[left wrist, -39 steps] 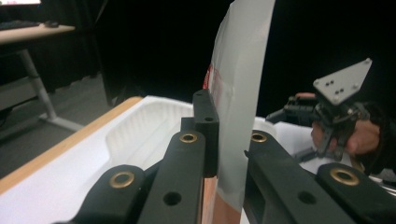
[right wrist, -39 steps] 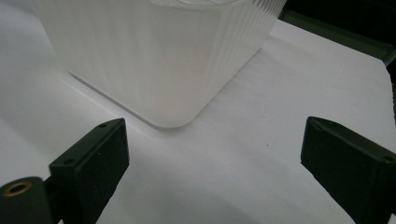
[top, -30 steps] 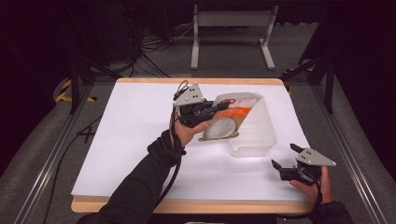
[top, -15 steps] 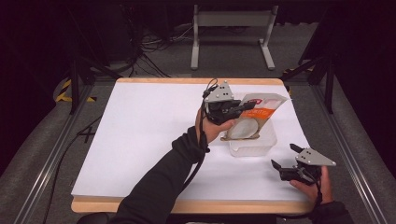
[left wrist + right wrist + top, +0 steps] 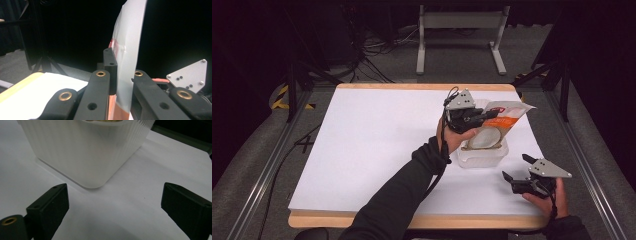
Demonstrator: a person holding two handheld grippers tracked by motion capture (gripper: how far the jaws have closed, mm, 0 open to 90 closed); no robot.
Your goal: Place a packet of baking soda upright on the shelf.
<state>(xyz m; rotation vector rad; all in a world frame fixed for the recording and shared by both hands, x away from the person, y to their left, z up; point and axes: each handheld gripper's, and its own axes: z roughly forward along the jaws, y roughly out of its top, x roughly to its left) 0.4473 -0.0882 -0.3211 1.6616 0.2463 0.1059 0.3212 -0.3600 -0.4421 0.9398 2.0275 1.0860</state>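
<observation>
Pouch (image 5: 497, 120) of thin white and orange film hangs tilted over the translucent plastic tub (image 5: 479, 156), which stands on the white table (image 5: 372, 150) toward its right side. The left gripper (image 5: 484, 116) is clamped on the pouch's edge; in the left gripper view its jaws pinch the white film (image 5: 127, 62) flat between them. The right gripper (image 5: 513, 170) rests low on the table to the near right of the tub, jaws spread wide with nothing between them, and its own view looks at the tub's ribbed wall (image 5: 85, 152) just ahead.

By its look the pouch is light and limp: it will fold and swing from wherever it is pinched, and smooth film may slide out of a loose grip, so a firm hold close to a sealed edge or corner seems best. The tub looks light too, stiffer but thin-walled and easily pushed across the smooth table; gripping its rim or bracing one wall would steady it.
</observation>
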